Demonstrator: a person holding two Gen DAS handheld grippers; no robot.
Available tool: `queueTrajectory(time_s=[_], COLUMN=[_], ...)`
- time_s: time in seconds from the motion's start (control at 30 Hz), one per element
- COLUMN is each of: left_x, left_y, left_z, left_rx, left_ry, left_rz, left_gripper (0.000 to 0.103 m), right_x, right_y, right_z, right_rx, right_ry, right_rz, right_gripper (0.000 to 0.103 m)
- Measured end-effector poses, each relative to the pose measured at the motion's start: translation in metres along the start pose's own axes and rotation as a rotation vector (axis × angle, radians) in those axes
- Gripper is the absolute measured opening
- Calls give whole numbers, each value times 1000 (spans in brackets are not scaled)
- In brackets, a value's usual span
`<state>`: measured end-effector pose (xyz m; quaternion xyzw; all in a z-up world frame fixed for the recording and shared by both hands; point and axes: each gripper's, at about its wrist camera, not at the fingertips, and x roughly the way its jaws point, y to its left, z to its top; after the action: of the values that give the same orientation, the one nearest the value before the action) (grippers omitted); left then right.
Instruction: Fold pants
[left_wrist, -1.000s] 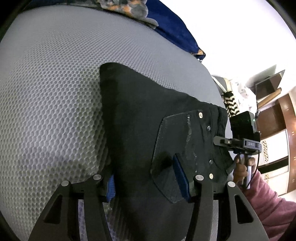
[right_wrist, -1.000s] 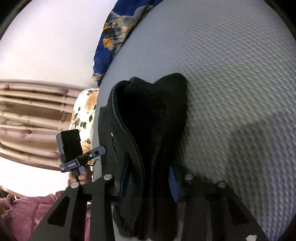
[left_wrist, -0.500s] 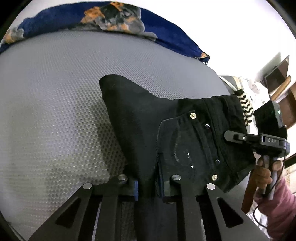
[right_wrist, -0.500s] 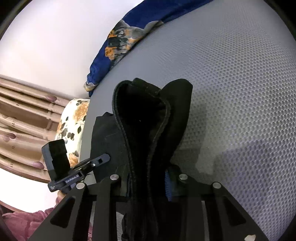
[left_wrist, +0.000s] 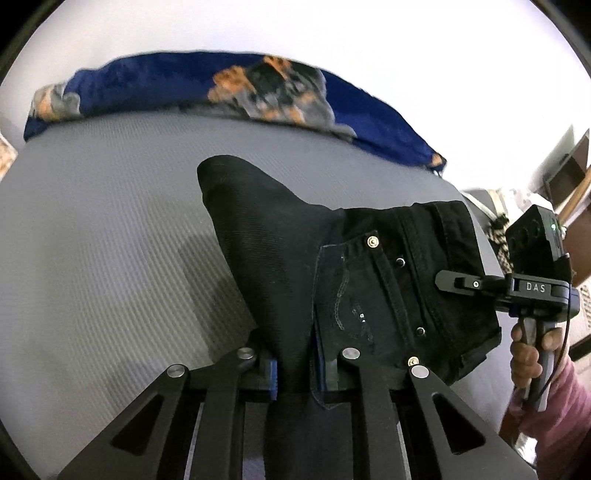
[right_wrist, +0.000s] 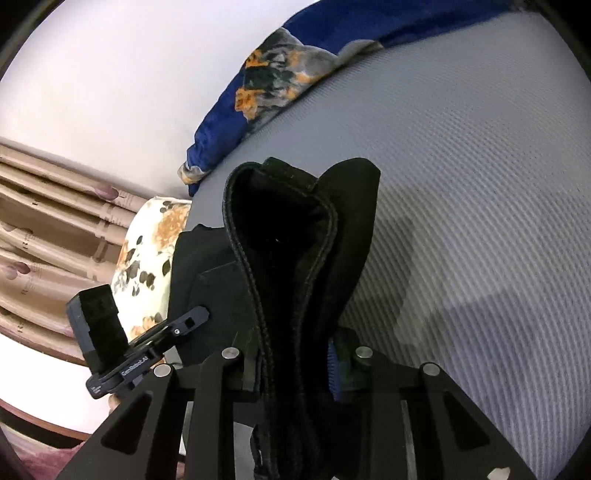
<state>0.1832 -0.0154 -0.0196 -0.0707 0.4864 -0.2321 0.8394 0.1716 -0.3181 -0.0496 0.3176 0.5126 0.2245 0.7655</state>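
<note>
Both fingers (left_wrist: 271, 373) (right_wrist: 334, 373) were clamped on the black denim pants (left_wrist: 369, 280) (right_wrist: 295, 258), bunched above the grey mesh-textured bed (left_wrist: 110, 258).

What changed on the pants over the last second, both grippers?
The left gripper went from open around the black pants to shut on the fabric beside the back pocket. The right gripper tightened on the bunched waistband end it already held. Both lifted, so the pants rose off the grey mattress and more wall shows. The blue patterned blanket stayed put at the far edge.
</note>
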Motion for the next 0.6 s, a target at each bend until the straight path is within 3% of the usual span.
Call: queueTrajectory(time_s=[0.33, 0.5, 0.6], left_x=[27, 51, 71], left_y=[38, 54, 62], left_z=[69, 84, 82], left_rx=[-10, -11, -5], left_ry=[-46, -24, 11], left_rz=[41, 71, 121], left_gripper=[15, 15, 19], right_x=[41, 59, 73], right_y=[15, 14, 7], right_z=[79, 100, 104], right_rx=[-58, -79, -95], right_ry=[-16, -18, -8], right_rz=[-56, -118, -212], right_gripper=[25, 24, 25])
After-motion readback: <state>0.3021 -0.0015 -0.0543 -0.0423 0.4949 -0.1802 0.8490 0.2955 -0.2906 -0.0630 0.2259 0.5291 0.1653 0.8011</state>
